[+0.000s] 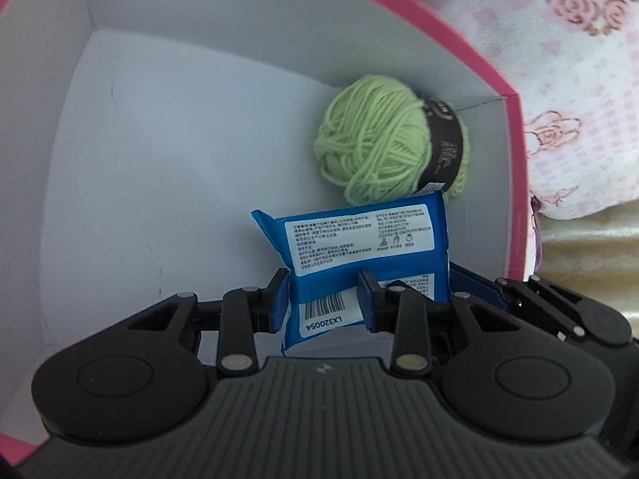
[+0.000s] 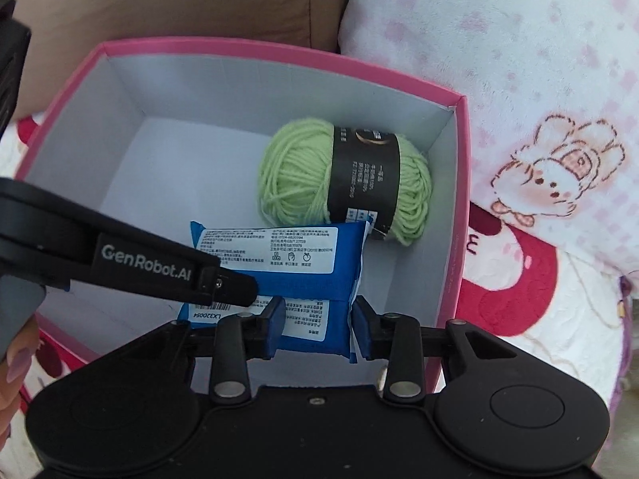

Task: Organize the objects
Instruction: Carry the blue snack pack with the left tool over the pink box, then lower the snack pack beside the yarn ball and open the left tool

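A blue wipes packet (image 1: 359, 239) with a white printed label hangs low inside the pink box (image 1: 515, 159), label side up. My left gripper (image 1: 323, 295) is shut on its barcode end. My right gripper (image 2: 319, 319) is shut on the packet (image 2: 279, 255) at the other end, pads pressing both sides. In the right wrist view the left gripper's finger (image 2: 231, 287) reaches in from the left over the packet. A green yarn ball (image 2: 303, 175) with a black band lies on the box floor just beyond the packet, near the right wall. The yarn ball (image 1: 375, 143) touches the packet's far edge.
The box has a white interior and a pink rim (image 2: 279, 46); its left half holds nothing. A pink-and-white rabbit-print blanket (image 2: 539, 119) lies to the right, a brown cushion (image 2: 179, 0) behind. A person's hand (image 2: 16, 359) shows at the lower left.
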Tool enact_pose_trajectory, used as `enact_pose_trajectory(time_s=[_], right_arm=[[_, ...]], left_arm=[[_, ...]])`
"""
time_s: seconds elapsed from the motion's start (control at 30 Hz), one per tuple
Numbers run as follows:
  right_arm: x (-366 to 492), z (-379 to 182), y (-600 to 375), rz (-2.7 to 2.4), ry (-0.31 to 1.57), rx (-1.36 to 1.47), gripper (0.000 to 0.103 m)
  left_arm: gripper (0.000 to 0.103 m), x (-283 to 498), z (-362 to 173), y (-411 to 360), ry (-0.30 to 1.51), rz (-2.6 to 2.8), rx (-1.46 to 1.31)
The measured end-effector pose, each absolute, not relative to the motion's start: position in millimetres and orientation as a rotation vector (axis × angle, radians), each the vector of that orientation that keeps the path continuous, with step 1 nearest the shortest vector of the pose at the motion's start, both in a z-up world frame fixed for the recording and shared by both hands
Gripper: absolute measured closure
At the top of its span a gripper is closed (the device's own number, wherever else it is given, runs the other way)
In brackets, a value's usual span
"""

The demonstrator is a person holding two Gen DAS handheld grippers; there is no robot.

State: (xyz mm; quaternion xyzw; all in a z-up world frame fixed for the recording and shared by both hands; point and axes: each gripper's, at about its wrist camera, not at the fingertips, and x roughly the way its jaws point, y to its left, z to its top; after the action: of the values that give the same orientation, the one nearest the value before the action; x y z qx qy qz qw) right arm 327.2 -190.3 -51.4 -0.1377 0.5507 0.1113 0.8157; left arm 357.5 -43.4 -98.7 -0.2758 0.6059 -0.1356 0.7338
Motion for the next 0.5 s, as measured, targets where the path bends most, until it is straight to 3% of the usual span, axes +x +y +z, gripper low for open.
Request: enact_pose_trajectory(time_s=[0.27,0.37,0.5], right_arm=[[324.6,-57.7,-184.4,0.18,1.142,-0.385,0.067],[316.6,-51.5,-187.1,0.131,1.061,-0.459,0.063],[304.4,-38.8,-207.1,0.225,1.043,-0.348,0.063]], left_arm=[[0.07,356.4,-98.7,-57.4,1.312,-0.261,-0.595],[0.075,358.7,-99.7,-62.6,1.329,-0.238,-0.572],[0.077,359.1,-96.9,-70.5,1.314,-0.219,-0.53]])
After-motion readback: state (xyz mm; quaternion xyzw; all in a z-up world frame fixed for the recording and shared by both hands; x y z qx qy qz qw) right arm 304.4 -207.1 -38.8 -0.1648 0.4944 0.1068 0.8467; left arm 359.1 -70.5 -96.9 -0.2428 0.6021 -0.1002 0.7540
